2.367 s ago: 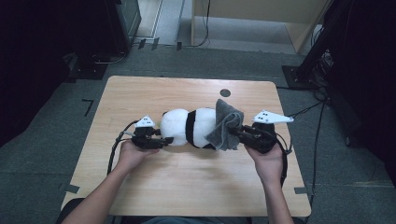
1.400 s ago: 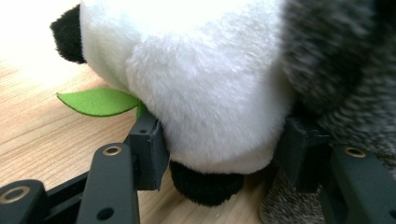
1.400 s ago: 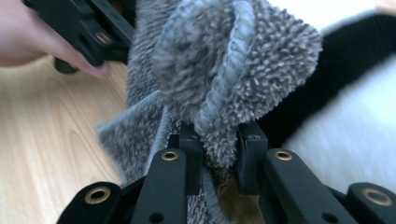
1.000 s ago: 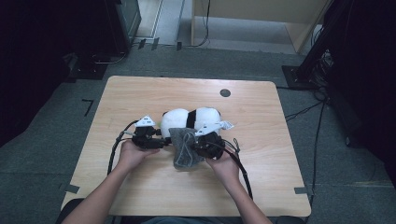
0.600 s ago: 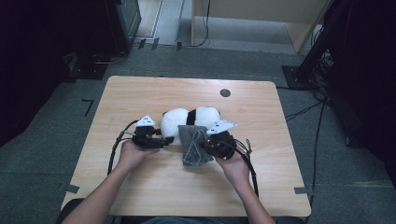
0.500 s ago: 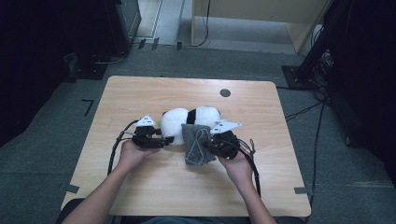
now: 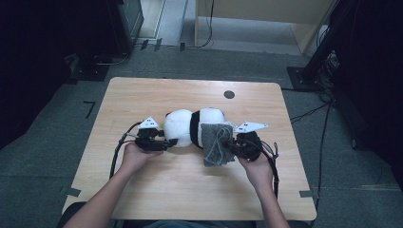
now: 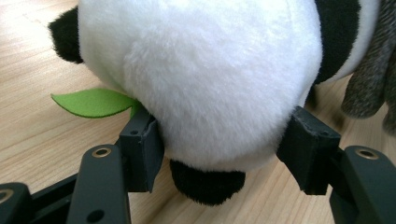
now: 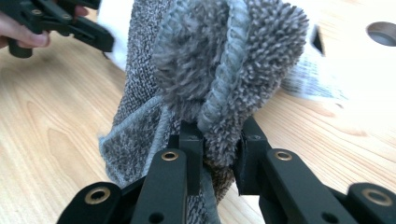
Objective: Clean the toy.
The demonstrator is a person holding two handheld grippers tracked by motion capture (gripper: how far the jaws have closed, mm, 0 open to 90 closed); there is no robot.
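So right now I'm wiping down the plush panda (image 7: 192, 127), which lies on its side about mid-table. My right gripper (image 7: 231, 145) has its jaws pinched tight on a bunched fold of the grey cloth (image 7: 216, 144), and the cloth hangs against the panda's right end, draped over that side of it. My left gripper (image 7: 167, 142) is at the panda's other end with the jaws spread around the white fluffy bottom; they've just been easing wider, and in the left gripper view the pads (image 8: 142, 147) look like they're barely brushing the fur, so I'd call that a loose cradle more than a real hold. There's a little green felt leaf (image 8: 91, 101) poking out just beside the panda on that side. Next I reckon I need to drag the cloth along the panda's body while the left side steadies it, otherwise the toy will just slide. The table (image 7: 142, 95) is light wood with a round cable hole (image 7: 229, 94) beyond the panda, and past that it's grey floor and cables.
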